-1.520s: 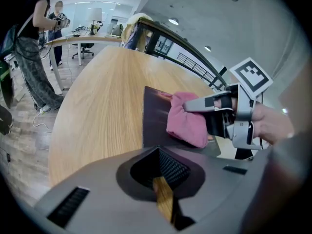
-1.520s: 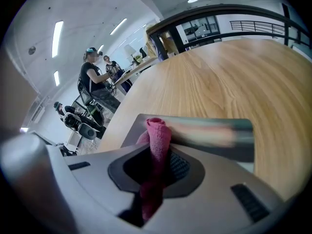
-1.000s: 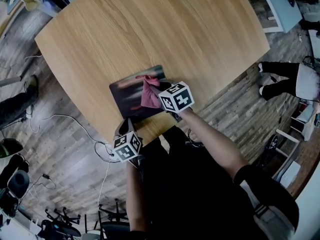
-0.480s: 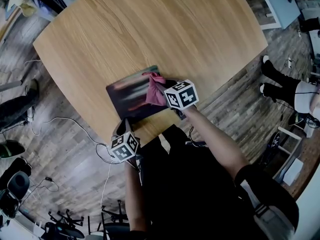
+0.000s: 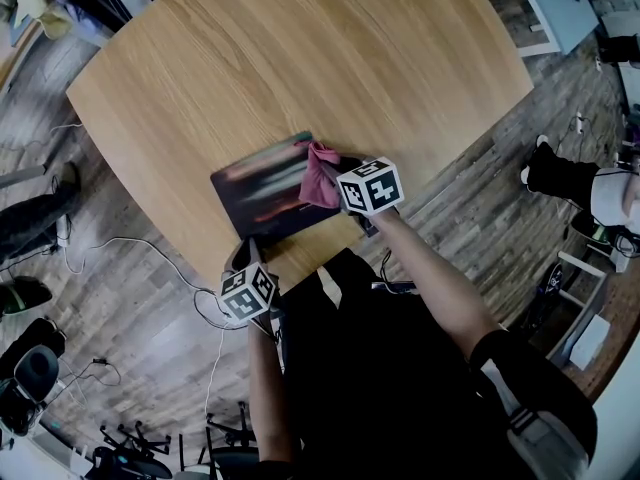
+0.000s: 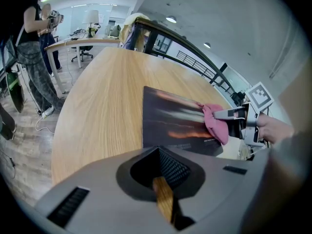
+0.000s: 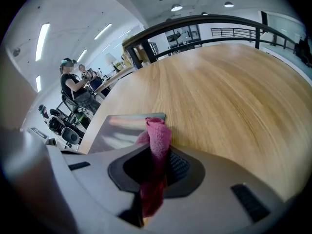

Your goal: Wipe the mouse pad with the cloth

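Observation:
A dark mouse pad lies near the front edge of the round wooden table. My right gripper is shut on a pink cloth, which rests on the pad's far right corner. In the right gripper view the cloth sticks up between the jaws of that gripper, with the pad just beyond. My left gripper sits at the pad's near left corner by the table edge, jaws shut in the left gripper view. From there I see the pad, the cloth and the right gripper.
Bare wood stretches beyond and to both sides of the pad. A white cable trails on the floor to the left. A person's legs are at the right. People stand by desks far off in the left gripper view.
My right gripper has dragged the pink cloth across the pad toward its far right corner. The left gripper has stayed at the near left corner.

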Demonstrator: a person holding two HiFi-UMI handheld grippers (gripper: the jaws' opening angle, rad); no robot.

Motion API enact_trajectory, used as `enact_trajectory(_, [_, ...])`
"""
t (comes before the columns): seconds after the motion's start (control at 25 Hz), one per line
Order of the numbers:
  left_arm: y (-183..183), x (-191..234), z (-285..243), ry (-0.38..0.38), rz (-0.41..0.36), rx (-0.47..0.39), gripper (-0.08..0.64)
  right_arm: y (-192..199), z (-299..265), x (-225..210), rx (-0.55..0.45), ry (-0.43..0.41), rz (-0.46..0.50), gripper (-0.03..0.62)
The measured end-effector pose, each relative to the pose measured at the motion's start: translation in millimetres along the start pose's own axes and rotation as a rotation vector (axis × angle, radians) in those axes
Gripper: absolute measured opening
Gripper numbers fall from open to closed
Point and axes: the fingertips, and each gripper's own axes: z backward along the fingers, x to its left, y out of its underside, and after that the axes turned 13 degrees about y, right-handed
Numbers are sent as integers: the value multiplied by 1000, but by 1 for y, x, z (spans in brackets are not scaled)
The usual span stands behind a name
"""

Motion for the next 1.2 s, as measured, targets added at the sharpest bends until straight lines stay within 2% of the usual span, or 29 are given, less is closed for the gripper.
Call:
enact_trajectory(0.36, [0,0,-1,7,-5,0,23,3,3,-31,-6,76,-23,63])
enact_trajectory(0.52, [-1,-2,2,48,15,31,23,1,16,-32,-25,53,-100,63])
enact_trajectory(0.72, [-48,5,18,90,-67,-7,25,-6,44,-9,-74,-27,-153,63])
enact_trajectory(0.8, [-67,11,14,126,-113,12,24,-3,53,11,-76,-67,-142,63])
enact_trajectory(0.92, [-92,12,2,199,-184,59,23,8,65,51,-65,-143,-102,63])
enact_trajectory(1.04, [-116,11,-11,238,-258,99,23,20,72,103,-29,-256,-76,63])
enact_trajectory(1.2, [-135,3,-27,299,-287,166,23,42,74,173,59,-403,-5,63])
